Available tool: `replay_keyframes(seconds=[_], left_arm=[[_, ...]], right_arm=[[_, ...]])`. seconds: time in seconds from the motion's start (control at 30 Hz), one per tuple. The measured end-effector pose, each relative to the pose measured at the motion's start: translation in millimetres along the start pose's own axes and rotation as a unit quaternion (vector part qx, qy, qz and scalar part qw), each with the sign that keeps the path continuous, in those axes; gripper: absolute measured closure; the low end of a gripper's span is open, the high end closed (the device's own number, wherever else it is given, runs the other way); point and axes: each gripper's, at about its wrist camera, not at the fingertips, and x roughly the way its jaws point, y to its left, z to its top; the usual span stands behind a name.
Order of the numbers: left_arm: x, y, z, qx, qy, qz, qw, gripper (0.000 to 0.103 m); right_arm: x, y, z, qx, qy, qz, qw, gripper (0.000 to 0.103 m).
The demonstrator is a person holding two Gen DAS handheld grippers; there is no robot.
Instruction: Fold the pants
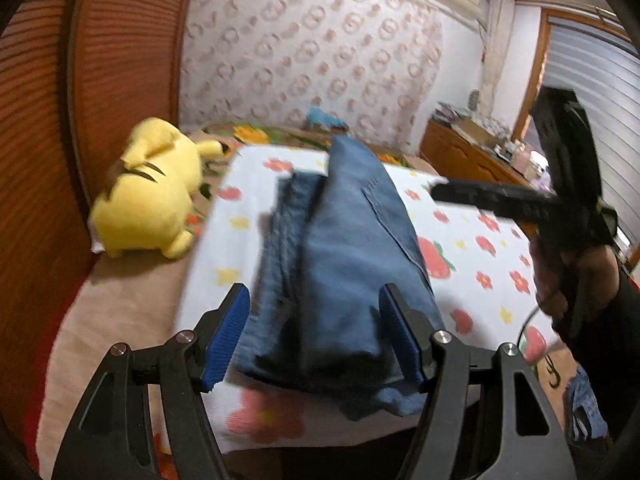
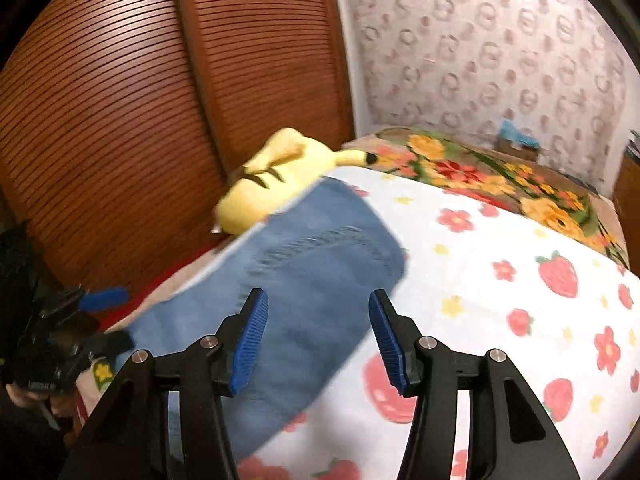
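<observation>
Blue denim pants (image 1: 340, 264) lie folded in a long bundle on a white flower-and-strawberry sheet (image 1: 472, 248). My left gripper (image 1: 316, 320) is open, its blue pads either side of the near end of the bundle, holding nothing. In the right wrist view the pants (image 2: 304, 280) lie diagonally on the sheet (image 2: 500, 300). My right gripper (image 2: 318, 332) is open and empty above the bundle's right edge. The right gripper also shows in the left wrist view (image 1: 520, 200), held in a hand at the right. The left gripper shows at the left edge of the right wrist view (image 2: 104, 316).
A yellow plush toy (image 1: 148, 192) lies left of the pants by the slatted wooden doors (image 1: 80, 120); it also shows in the right wrist view (image 2: 272, 184). A floral blanket (image 2: 500, 180) lies at the bed's far end. A cluttered wooden dresser (image 1: 472, 152) stands at the right.
</observation>
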Motion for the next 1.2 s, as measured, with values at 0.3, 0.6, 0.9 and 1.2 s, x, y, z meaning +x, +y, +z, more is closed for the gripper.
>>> replay_keyframes(seconds=[0.3,0.6,0.9,1.2], left_arm=[[17.2,-15.6,-12.8,0.003,0.02,-0.024,0.9995,0.08],[-14.2,-6.7,-25.9,-0.034,-0.018,-0.005,0.9993,0.085],[8.3,13.6,-51.5,-0.062,0.01,0.012,0.9979,0.085],[9.4,16.2,-55.2,-0.062,0.011,0.007,0.998,0.083]], right_arm=[[6.3,-3.5,1.7,0.013,0.01,-0.011,1.0,0.049],[22.1,-10.8,10.5,0.009,-0.015,0.013,1.0,0.048],[79.2,-18.6,11.1,0.008,0.039,0.0,0.999,0.04],[109.7,-36.7,3.8,0.047,0.095,0.071,0.992,0.033]])
